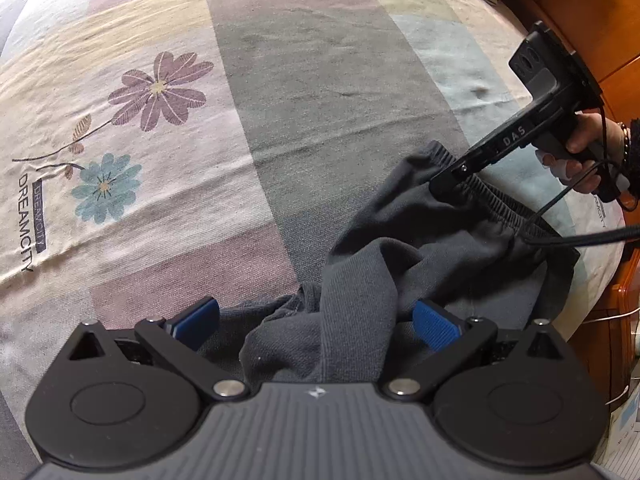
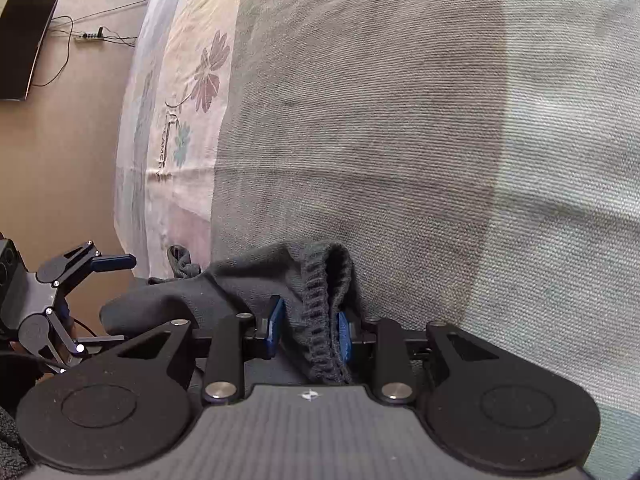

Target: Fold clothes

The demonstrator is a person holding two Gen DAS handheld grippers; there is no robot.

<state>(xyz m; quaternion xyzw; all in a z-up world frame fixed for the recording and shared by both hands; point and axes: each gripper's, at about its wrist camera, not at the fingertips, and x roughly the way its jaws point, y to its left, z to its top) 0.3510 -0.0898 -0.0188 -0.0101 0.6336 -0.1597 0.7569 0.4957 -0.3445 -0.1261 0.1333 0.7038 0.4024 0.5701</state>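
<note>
Grey trousers [image 1: 420,248] lie rumpled near the bed's [image 1: 320,80] edge — no neat fold shows. Right gripper [image 2: 308,332] is clamped on their waistband [image 2: 324,300]; left gripper [image 1: 316,320] is spread apart over bunched cloth — flattening and folding remain.

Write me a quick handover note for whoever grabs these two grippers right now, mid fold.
Right gripper: shut on the ribbed elastic waistband of the dark grey cotton trousers.
Left gripper: open, blue pads either side of a bunched part of the trousers, not pinching.
Trousers lie crumpled on the striped floral bedsheet, near its edge.
Done: waistband gripped.
Left: close the left gripper on cloth, spread the garment flat, then fold.
</note>
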